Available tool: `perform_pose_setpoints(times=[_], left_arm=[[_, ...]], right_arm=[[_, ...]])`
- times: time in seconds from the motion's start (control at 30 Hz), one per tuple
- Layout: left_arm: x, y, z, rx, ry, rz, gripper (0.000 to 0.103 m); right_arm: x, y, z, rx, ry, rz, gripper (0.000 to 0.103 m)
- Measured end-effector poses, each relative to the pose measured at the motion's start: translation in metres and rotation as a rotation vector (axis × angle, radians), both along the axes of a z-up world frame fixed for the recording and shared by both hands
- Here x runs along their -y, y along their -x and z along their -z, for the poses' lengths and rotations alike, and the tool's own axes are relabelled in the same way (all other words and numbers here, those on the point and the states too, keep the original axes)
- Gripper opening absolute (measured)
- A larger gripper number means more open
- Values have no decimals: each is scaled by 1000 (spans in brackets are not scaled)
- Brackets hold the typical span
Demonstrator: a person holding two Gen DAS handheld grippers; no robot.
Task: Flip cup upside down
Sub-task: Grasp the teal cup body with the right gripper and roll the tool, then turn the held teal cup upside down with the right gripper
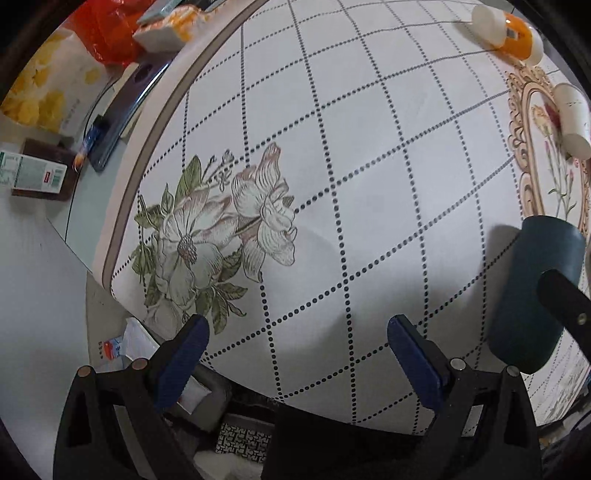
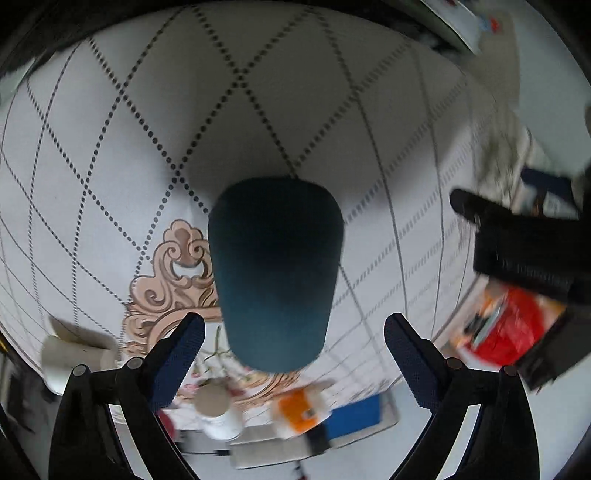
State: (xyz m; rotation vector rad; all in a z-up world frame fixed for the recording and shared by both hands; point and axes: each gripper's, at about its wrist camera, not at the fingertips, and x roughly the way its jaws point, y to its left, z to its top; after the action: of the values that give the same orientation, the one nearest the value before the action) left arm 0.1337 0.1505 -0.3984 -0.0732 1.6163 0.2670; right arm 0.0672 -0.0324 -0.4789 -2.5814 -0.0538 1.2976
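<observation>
Cup (image 2: 275, 273): dark teal, matte, tapered with rounded edges; no handle or marking visible. In the right wrist view it sits ahead of the right gripper (image 2: 294, 354), centred on the line between the two blue-padded fingers and apart from both. Its narrower closed end points away from the camera, its wider end toward the jaws. Whether it rests on the cloth or is raised above it cannot be told.

Same cup in the left wrist view (image 1: 532, 291): at the far right edge, outside and to the right of the left gripper (image 1: 297, 347), with a black finger of the other gripper crossing its lower side.

Jaws, left: spread wide, nothing between them, over the tablecloth (image 1: 369, 166).

Jaws, right: spread wide, nothing clamped.

Tablecloth: white, dotted diamond grid, printed flower spray (image 1: 218, 229), ornate tan frame motif (image 2: 170, 280).

Other items, left wrist view: white paper cup (image 1: 572, 118) lying on its side on the tabletop; orange-and-white bottle (image 1: 513, 33) at the far edge; green-and-white carton (image 1: 31, 173) off the tabletop to the left, writing too small to read.

Right wrist view is motion-blurred; no labels legible
</observation>
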Motion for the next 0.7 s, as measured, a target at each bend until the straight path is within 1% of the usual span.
perform_pose_setpoints(times=[0.03,0.13,0.33,0.43,0.5,0.6,0.7], left_arm=[[-1,1,2,-4,0,-6,100],[-3,5,6,-10,5,-23,100],[-7,5,10,-16,5,-37,99],[-11,5,7,-34,6,-35,99],[-10,3,5,-33,3,-33,99],[-9,2,4,-34,2,-33,99],[-8,1,5,-34,0,-31,99]], right_arm=[[0,-1,4,-3,6,-20,99],[-1,-6,13,-8,21,-47,94],[1,-11,25,-13,48,-64,92],[3,-11,31,-11,63,-66,87],[5,-11,35,-5,67,-64,79],[9,-10,42,6,61,-68,76],[5,-9,42,-2,52,-43,75]])
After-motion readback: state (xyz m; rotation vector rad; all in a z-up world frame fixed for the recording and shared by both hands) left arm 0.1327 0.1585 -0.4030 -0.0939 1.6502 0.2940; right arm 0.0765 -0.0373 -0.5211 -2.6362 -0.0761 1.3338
